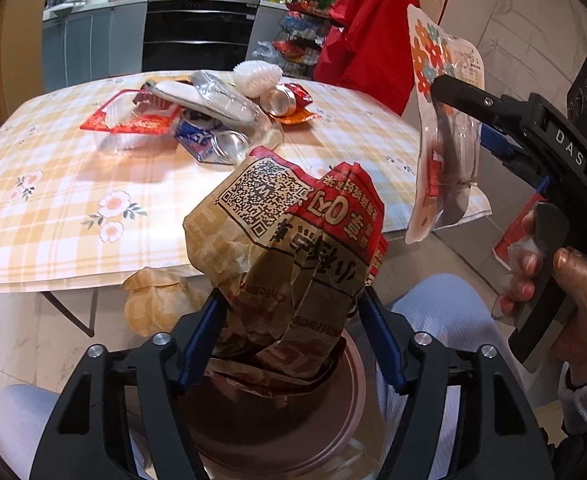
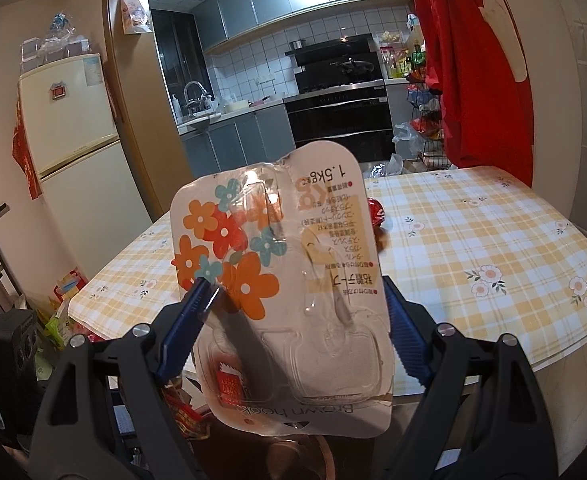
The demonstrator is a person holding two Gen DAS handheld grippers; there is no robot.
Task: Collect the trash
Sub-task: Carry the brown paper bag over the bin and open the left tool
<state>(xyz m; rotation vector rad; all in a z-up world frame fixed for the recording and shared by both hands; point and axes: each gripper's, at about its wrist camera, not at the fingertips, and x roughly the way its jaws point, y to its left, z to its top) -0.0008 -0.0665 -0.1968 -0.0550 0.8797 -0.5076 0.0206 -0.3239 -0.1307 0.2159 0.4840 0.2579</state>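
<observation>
- Left wrist view, far left: the worktop [image 1: 53, 200] wears a yellow checked cloth with flower prints
- On it, towards the back, lies a heap of trash: a red-rimmed plastic tray [image 1: 127, 122], a crushed blue can [image 1: 209, 140], a squashed clear bottle [image 1: 221, 96], a white brush head [image 1: 258, 75] and a red snack packet [image 1: 293, 100]
- Below the worktop's near edge a crumpled brown wrapper [image 1: 157, 304] lies on the floor
- Centre: the left gripper [image 1: 293, 336] stands about half open around a crumpled paper bag [image 1: 289, 240] with a QR code and red print; the blue pads sit close by its sides, and I cannot tell whether they press on it
- The bag's lower end sits in the mouth of a round brownish bin [image 1: 349, 392] right under the gripper
- Right: a hand [image 1: 565, 280] holds the right gripper [image 1: 445, 128], which clamps a flowered blister pack [image 1: 441, 80] up in the air, beside the worktop's edge
- Right wrist view: that gripper [image 2: 293, 320] is spread wide, its blue pads on the two side edges of the pack [image 2: 277, 280], printed side up, above the bin
</observation>
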